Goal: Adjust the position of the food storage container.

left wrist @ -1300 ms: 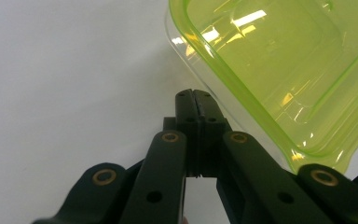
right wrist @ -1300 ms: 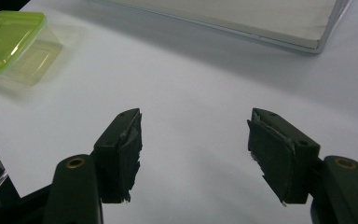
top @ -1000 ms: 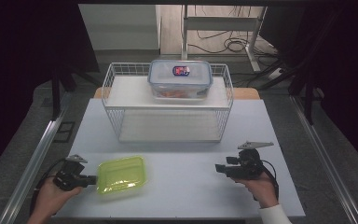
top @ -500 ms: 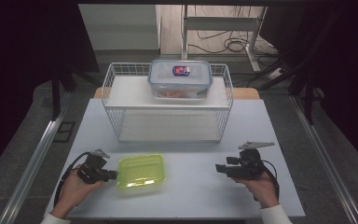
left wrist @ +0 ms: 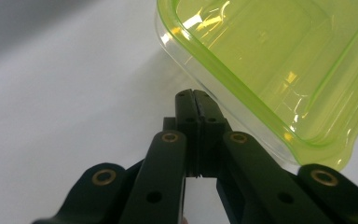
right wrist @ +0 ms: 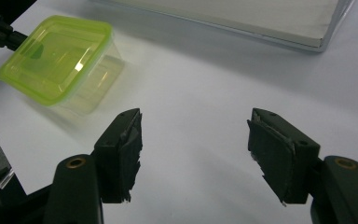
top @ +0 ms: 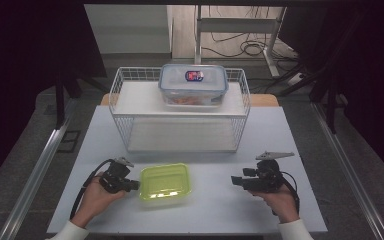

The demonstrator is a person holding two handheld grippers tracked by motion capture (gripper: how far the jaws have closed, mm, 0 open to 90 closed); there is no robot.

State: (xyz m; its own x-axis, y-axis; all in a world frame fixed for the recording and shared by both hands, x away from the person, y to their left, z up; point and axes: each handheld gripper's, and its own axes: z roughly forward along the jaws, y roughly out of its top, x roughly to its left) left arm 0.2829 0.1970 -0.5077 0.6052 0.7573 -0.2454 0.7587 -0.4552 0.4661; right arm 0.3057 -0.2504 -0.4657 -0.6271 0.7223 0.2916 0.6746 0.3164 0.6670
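Green box (top: 164, 181) has slid right along the near desk (top: 210, 210) since a moment ago. Left hand-held gripper (top: 130, 185) is closed, tips at its rim, so it looks like a push. Right hand-held gripper (top: 237, 182) waits open, well apart. Far off, a wire basket (top: 125, 130) carries a clear box (top: 193, 84). Dark room around.

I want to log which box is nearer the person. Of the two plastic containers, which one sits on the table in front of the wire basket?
The yellow-green container, beside the left gripper; the clear, blue-rimmed one rests on the wire basket.
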